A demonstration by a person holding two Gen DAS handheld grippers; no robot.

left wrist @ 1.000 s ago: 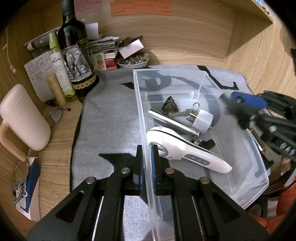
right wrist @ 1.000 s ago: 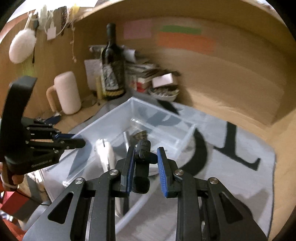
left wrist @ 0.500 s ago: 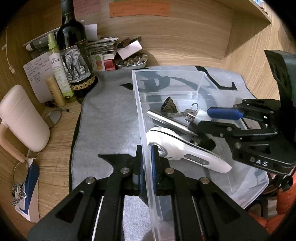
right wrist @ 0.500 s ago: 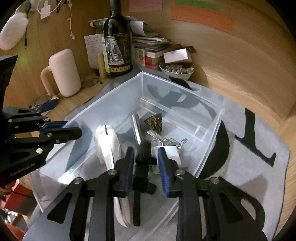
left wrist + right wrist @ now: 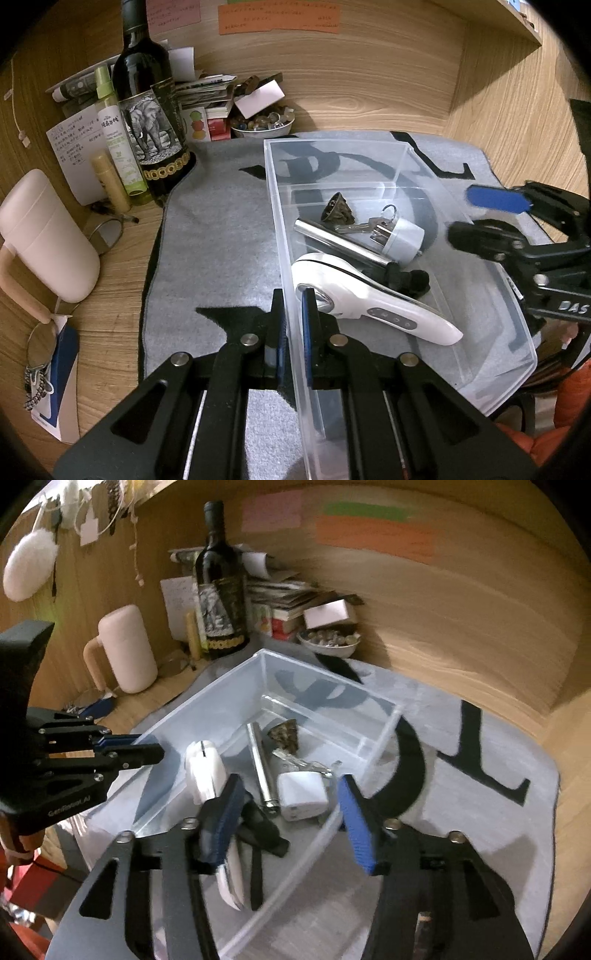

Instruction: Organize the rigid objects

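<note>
Pinching the near wall of the clear bin (image 5: pixel 369 147), the left gripper (image 5: pixel 293 325) steadies it while the right gripper (image 5: pixel 291 812), jaws opening and empty, hangs over the black clip (image 5: pixel 402 278) (at the bin's 6 o'clock); withdrawing carelessly could snag the rim.

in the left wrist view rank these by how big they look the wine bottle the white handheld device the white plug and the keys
1. wine bottle
2. white handheld device, nearer the camera, so unsure
3. white plug
4. keys
</note>
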